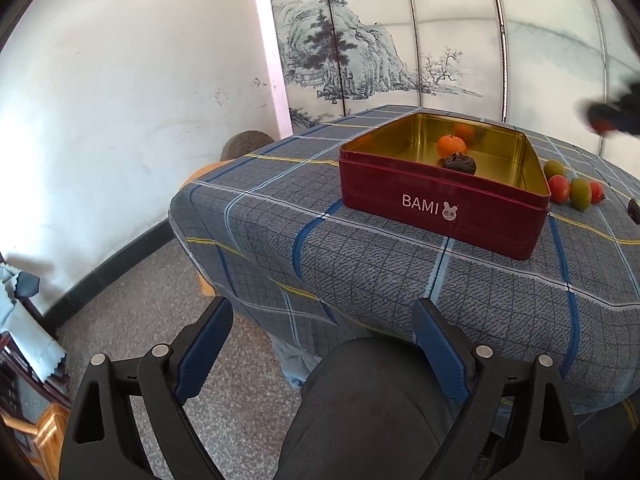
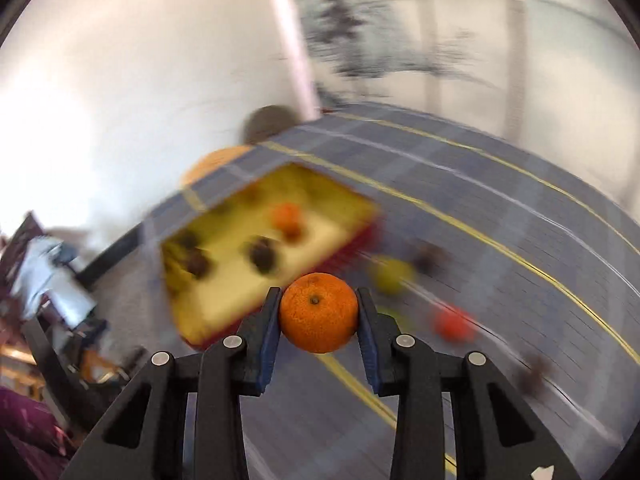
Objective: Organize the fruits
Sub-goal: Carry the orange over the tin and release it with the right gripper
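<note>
A red BAMI tin with a gold inside stands on the checked tablecloth. It holds an orange and a dark wrinkled fruit. Right of the tin lie green fruits and red fruits. My left gripper hangs open and empty in front of the table's near edge. My right gripper is shut on a second orange, held above the cloth just right of the tin. That view is blurred; loose green fruit and red fruit lie below.
A person's dark-trousered knee sits under my left gripper. A painted folding screen and a white wall stand behind the table. An orange stool is at the table's far left corner. Furniture crowds the left edge.
</note>
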The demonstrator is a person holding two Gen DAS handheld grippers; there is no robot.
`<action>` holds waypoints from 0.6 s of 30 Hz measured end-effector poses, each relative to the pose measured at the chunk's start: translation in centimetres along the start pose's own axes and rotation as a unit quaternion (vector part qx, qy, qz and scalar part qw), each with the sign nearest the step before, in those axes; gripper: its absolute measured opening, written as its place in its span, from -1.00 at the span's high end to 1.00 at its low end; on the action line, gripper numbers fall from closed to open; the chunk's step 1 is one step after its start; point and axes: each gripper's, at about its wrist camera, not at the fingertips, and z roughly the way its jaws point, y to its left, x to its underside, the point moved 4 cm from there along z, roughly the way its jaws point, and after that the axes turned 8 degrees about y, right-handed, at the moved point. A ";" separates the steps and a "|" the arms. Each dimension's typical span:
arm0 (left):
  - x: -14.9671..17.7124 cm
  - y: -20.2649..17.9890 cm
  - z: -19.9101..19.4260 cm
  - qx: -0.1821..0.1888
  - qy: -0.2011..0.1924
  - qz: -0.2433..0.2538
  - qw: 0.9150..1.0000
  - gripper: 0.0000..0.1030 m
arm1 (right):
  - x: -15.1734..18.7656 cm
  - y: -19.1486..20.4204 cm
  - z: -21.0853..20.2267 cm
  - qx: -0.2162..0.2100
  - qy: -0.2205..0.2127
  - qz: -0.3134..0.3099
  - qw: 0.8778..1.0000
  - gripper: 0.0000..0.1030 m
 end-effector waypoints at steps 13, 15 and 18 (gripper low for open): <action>0.1 0.0 0.9 -0.010 0.014 0.006 1.000 -0.89 | -6.5 8.0 13.5 -0.046 0.097 -0.071 0.992 0.36; 0.2 0.1 1.1 -0.009 0.017 0.003 1.000 -0.89 | -7.2 8.0 14.5 -0.047 0.099 -0.067 0.992 0.35; 0.2 0.0 1.3 -0.009 0.021 0.005 1.000 -0.89 | -8.0 7.6 15.5 -0.041 0.099 -0.059 0.993 0.30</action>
